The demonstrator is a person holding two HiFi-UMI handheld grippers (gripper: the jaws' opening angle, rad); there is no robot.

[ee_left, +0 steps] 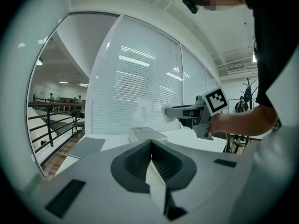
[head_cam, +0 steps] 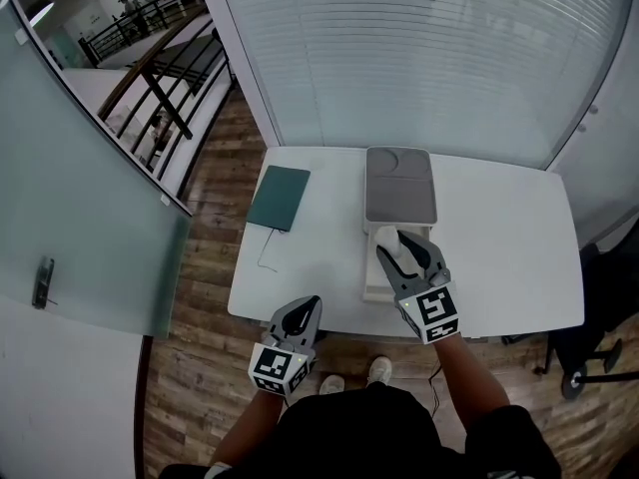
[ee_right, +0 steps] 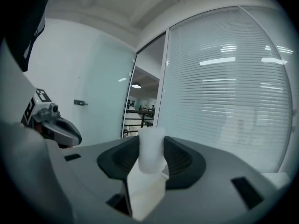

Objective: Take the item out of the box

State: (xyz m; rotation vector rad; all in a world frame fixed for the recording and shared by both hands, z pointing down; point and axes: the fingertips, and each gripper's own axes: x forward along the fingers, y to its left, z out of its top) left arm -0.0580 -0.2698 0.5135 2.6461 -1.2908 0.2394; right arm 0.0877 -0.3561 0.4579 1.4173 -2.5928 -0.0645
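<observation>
An open white box [head_cam: 372, 285] lies on the white table [head_cam: 499, 238], its grey lid [head_cam: 399, 183] folded back toward the window. My right gripper [head_cam: 399, 248] hovers above the box, shut on a white cylindrical item [head_cam: 387, 238]. In the right gripper view the item [ee_right: 152, 149] stands upright between the dark pads [ee_right: 180, 158]. My left gripper [head_cam: 309, 306] hangs off the table's near edge, left of the box, with its jaws together and nothing in them. From the left gripper view, the right gripper [ee_left: 171, 112] floats above the box [ee_left: 145, 134].
A dark green notebook [head_cam: 279, 197] lies on the table's left part, and a thin white cord [head_cam: 268, 252] trails from it toward the near edge. A slatted glass wall stands behind the table. A glass door and a railing are at the left. The floor is wood.
</observation>
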